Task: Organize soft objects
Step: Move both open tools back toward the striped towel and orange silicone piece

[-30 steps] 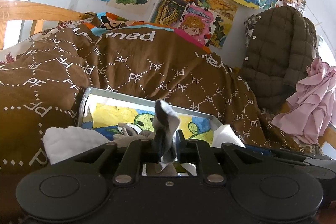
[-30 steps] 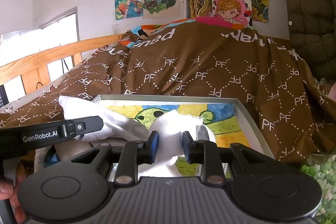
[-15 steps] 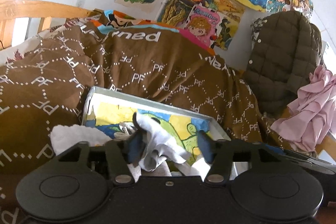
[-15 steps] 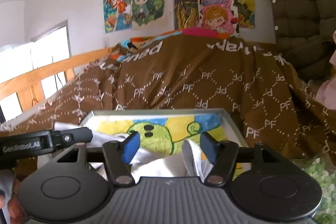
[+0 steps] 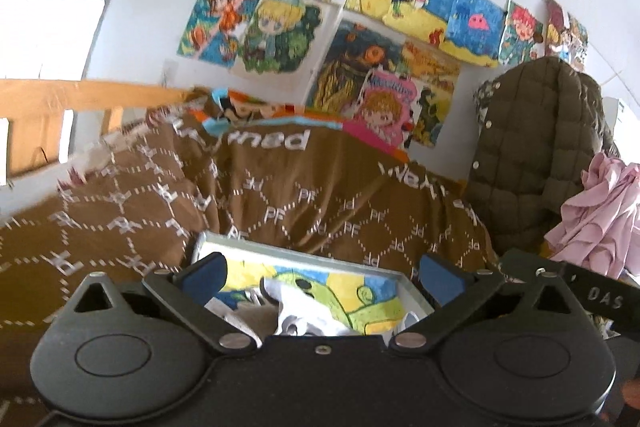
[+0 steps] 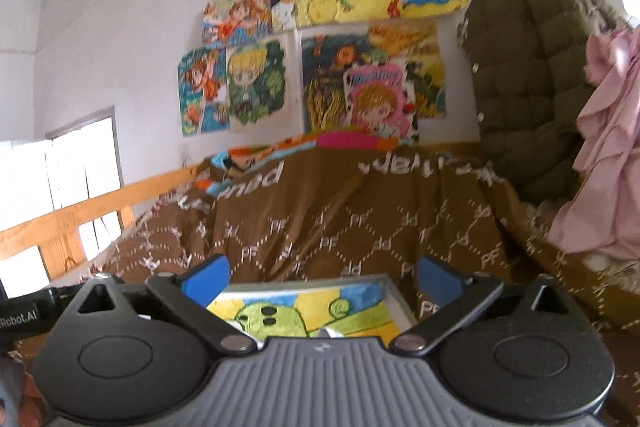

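Both tools have let go since the earlier frames: one second ago the left tool (image 5: 322, 277) pinched a grey and white sock and the right tool (image 6: 322, 277) pinched a white cloth, and their jaws have just been opening. Now we see both pairs of blue pads spread wide, with nothing pressed between them. Both views also show more of the wall and less of the tray than before.

The white and grey socks (image 5: 298, 311) now lie loose inside the metal tray (image 5: 416, 293), on its painted bottom with a green cartoon animal on yellow and blue. In the right wrist view only a small white tip (image 6: 326, 333) shows above the tool body, inside the same tray (image 6: 396, 297).

The tray sits on a bed with a brown blanket (image 5: 320, 183). On the blanket we read "PF" many times, and also "ned" and "wea", both partly folded. On the right tool's arm, seen from the left wrist, we read "DAS" (image 5: 604, 297). On the left tool's arm, seen from the right wrist, we read "Robot.AI" (image 6: 18, 321).
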### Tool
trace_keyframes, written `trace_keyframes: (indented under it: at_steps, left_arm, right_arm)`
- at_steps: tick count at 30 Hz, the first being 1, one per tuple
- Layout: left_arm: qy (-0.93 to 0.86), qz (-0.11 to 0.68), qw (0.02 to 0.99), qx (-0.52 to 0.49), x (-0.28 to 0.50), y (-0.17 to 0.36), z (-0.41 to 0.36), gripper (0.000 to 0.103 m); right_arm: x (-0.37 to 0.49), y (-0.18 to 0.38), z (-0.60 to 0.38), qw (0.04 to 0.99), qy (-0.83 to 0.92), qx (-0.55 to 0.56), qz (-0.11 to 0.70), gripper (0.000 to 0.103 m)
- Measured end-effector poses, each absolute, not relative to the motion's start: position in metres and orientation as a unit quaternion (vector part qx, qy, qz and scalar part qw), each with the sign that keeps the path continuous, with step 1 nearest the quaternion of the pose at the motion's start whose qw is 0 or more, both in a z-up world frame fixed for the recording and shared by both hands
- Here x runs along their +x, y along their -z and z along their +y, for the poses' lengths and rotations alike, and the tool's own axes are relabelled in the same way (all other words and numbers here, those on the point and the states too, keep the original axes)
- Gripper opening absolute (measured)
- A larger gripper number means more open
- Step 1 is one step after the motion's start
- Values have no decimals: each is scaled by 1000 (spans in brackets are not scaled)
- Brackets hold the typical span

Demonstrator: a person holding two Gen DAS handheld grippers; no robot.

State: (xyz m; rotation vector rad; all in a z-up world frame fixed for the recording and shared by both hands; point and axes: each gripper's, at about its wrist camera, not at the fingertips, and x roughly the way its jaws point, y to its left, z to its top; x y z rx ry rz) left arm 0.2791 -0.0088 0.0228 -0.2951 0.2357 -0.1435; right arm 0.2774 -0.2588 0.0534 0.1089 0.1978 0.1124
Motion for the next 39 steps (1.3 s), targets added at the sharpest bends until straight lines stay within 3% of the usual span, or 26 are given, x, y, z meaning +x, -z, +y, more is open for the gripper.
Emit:
trace_keyframes:
  at_steps: [19,39]
  left_arm:
    - [48,66,991,-109,178,-62,-24,102]
    - [76,103,989,-79,102,-39,-34,102]
  right_arm:
    - [168,-77,-272,997,-26,47,49,103]
    - [86,-45,-292,988,5,113,102,103]
